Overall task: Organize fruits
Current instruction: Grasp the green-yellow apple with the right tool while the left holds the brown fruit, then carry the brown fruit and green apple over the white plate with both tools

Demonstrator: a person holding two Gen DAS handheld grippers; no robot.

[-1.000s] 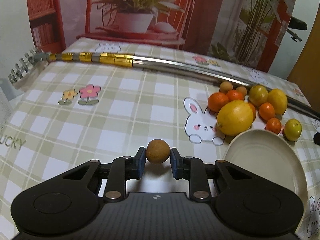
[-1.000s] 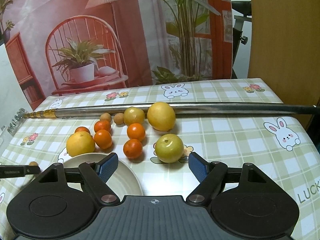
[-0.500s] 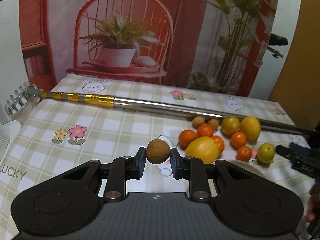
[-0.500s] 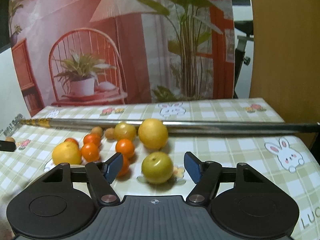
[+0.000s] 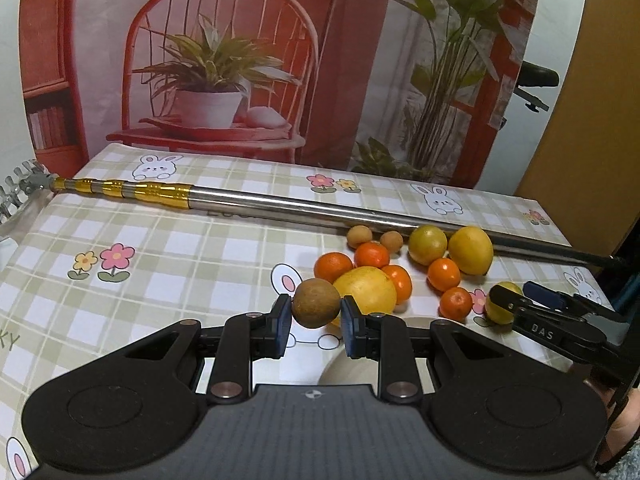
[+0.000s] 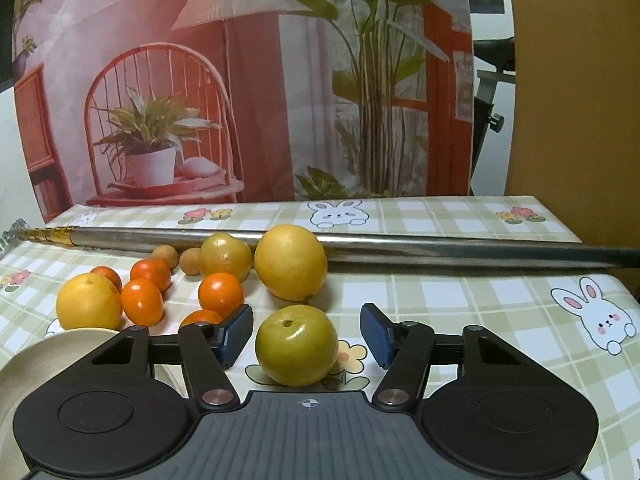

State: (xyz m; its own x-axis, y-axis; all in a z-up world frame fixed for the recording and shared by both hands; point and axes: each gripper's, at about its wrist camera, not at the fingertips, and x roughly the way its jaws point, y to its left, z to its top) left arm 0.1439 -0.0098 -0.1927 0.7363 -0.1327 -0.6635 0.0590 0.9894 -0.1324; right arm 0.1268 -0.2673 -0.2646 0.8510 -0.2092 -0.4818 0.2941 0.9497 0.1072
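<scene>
In the left wrist view, the left gripper [image 5: 315, 321] pinched a small brown longan [image 5: 315, 303] between its blue pads, lifted clear of the checked tablecloth [image 5: 180, 256]. Beyond it lay the fruit pile: a large yellow citrus [image 5: 370, 290] just behind the held longan, several small oranges [image 5: 444, 274] around it, two more longans [image 5: 359, 236] near a long steel pole [image 5: 304, 206], and a second yellow citrus [image 5: 470, 250] touching a greenish-yellow fruit [image 5: 427, 245]. The pole ran across the table, its gold-banded end toward the left. A cream plate [image 5: 344, 372] showed only as a sliver below the pads. At the right edge the right gripper [image 5: 524, 300] reached in around a yellow-green plum [image 5: 502, 310].

In the right wrist view, the right gripper [image 6: 306, 330] had its jaws closing, with the yellow-green plum [image 6: 296, 346] between them on the tablecloth [image 6: 460, 304]. Gaps remained on both sides, so the pads did not yet press the fruit. Behind it sat a large yellow citrus [image 6: 291, 262] against the steel pole [image 6: 440, 249], a greenish-yellow fruit [image 6: 225, 257] beside it, two longans [image 6: 191, 263], and small oranges [image 6: 221, 294] spread leftward toward another yellow citrus [image 6: 89, 302]. The cream plate's [image 6: 44, 354] rim curved in at the lower left, partly hidden behind the gripper body.
</scene>
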